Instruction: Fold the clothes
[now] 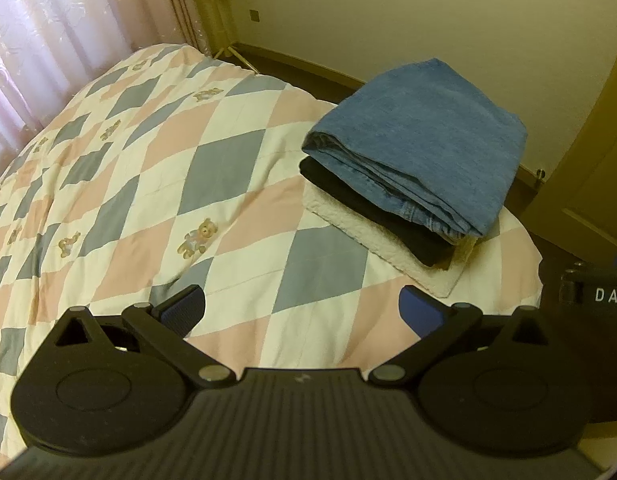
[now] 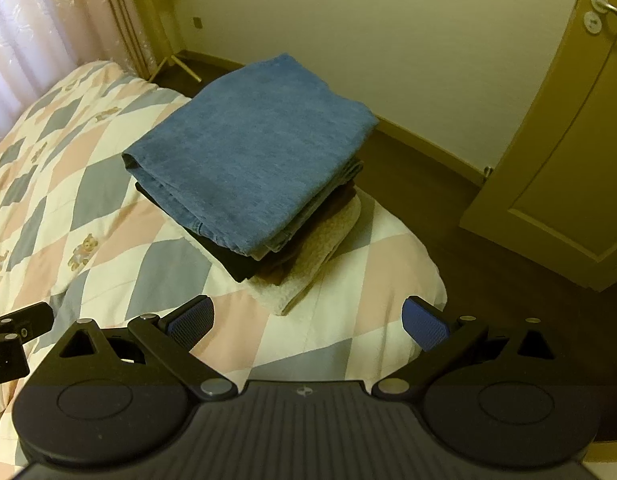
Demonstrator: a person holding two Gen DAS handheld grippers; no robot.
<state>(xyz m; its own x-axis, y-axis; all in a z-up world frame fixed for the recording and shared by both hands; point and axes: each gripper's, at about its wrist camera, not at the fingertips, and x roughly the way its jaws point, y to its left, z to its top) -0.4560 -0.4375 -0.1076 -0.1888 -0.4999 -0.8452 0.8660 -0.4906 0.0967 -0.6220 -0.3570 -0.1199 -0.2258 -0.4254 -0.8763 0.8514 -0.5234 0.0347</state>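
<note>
Nearby, folded blue denim (image 2: 248, 152) tops black, brown and white fleece garments on the checked teddy-bear quilt (image 1: 156, 184); left gripper (image 1: 302, 312) and right gripper (image 2: 308, 320) hover spread, empty.

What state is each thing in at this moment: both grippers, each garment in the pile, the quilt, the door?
left gripper: open, empty.
right gripper: open, empty.
denim garment: folded, top of the stack.
black garment: folded, under the denim.
brown garment: folded, edge showing below the denim.
white fleece: folded, bottom of the stack.
quilt: spread over the bed.
door: ajar.
</note>
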